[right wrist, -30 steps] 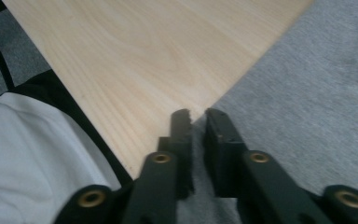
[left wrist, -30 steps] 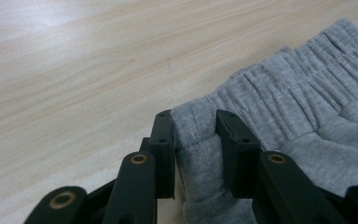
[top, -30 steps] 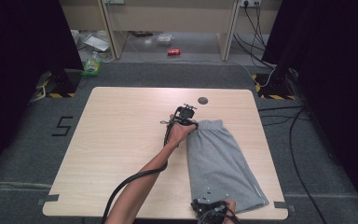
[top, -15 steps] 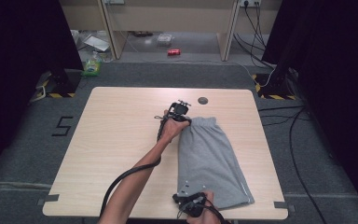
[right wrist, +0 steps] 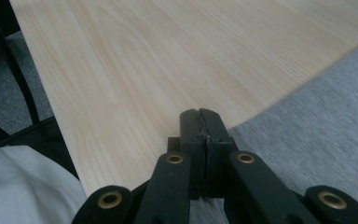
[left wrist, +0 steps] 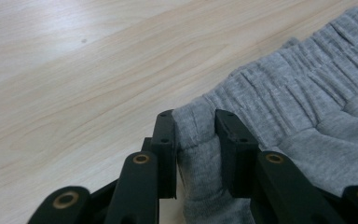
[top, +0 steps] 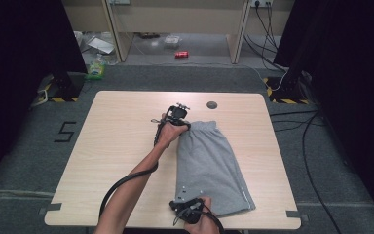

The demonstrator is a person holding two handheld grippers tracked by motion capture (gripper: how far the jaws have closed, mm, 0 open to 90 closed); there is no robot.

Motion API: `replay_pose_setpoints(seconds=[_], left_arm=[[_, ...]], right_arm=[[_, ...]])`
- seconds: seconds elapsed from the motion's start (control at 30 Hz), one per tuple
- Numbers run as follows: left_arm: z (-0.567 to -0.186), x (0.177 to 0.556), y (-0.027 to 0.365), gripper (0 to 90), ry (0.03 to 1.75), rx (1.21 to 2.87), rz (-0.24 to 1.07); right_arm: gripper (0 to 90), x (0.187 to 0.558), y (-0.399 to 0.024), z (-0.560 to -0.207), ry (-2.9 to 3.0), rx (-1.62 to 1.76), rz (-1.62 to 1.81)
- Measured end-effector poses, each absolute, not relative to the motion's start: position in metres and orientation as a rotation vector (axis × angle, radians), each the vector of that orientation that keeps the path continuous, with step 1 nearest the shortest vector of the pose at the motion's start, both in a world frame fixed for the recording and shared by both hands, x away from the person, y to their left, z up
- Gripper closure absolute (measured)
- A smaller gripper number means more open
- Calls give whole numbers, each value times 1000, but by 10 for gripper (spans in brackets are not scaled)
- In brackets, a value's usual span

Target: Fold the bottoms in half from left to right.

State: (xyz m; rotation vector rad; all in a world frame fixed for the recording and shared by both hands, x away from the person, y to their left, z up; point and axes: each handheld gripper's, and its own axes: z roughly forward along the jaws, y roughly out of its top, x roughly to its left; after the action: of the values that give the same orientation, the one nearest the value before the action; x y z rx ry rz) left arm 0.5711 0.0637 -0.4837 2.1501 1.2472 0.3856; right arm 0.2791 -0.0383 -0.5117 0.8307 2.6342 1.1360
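Grey shorts (top: pixel 209 165) lie flat on the wooden table (top: pixel 121 136), waistband at the far end, legs toward the front edge. My left gripper (top: pixel 179 116) sits at the waistband's left corner. In the left gripper view its jaws (left wrist: pixel 193 116) are shut on a bunched fold of the ribbed waistband (left wrist: pixel 307 93). My right gripper (top: pixel 185 207) is at the near left corner of the shorts by the table's front edge. Its jaws (right wrist: pixel 199 114) are pressed together at the edge of the grey cloth (right wrist: pixel 317 116), pinching a thin hem.
A dark round grommet (top: pixel 212 105) sits in the tabletop behind the shorts. Bare wood (top: pixel 121 146) extends to the left. On the floor beyond are a red can (top: pixel 181 54) and a green bottle (top: pixel 96 68); cables (top: pixel 307 146) run at the right.
Both grippers have drawn the shorts leftward. The right gripper moved left along the front edge with the hem, and the left gripper shifted slightly left and farther away.
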Motion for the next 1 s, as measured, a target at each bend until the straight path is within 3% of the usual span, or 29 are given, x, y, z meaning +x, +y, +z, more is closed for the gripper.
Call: replay_pose_setpoints(seconds=[0.3,0.4,0.47,0.6,1.0], left_arm=[[-481,570,84,695,1252,2157,376],[-483,570,85,655,1259,2144,361],[-482,570,87,605,1276,2111,352],[-477,570,93,493,1302,2042,315],[-473,567,90,409,1326,2030,305]], right_arm=[[891,283,-5,-514,2661,786,1179],[827,284,-7,-514,2669,824,1189],[715,286,-11,-512,2679,850,1189],[653,287,-27,-502,2652,899,1248],[607,313,-94,-479,2456,1049,1239]])
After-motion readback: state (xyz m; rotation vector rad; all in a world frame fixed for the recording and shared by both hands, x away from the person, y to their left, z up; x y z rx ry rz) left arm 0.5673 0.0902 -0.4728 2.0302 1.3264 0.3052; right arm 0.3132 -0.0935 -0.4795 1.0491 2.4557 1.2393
